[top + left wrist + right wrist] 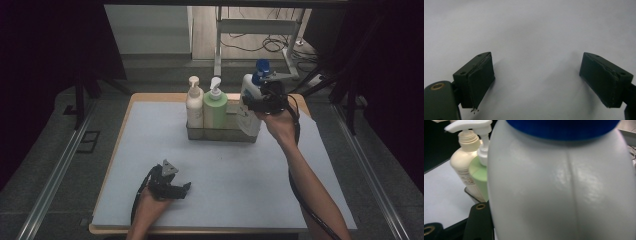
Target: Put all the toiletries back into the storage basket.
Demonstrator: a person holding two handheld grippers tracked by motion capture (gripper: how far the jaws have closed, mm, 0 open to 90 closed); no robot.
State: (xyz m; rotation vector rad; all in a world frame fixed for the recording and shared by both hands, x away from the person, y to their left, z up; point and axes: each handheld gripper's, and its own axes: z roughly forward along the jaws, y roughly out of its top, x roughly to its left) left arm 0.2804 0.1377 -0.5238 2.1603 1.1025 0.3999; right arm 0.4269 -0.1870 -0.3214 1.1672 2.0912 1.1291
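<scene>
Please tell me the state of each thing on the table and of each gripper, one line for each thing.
White bottle with blue cap: upright at the tray's right end, gripped.
Green pump bottle: upright in the tray.
Cream pump bottle: upright in the tray, beside the green one.
Tray: flat on the table, holds bottles.
Right gripper: shut on the white bottle.
Left gripper: open, empty, above the table.

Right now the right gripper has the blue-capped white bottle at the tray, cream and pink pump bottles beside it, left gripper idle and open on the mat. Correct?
One error: the second pump bottle is green, not pink, as the high view shows. The rest holds: right gripper on the blue-capped white bottle at the tray, cream pump bottle beside it, left gripper open over the mat.
</scene>
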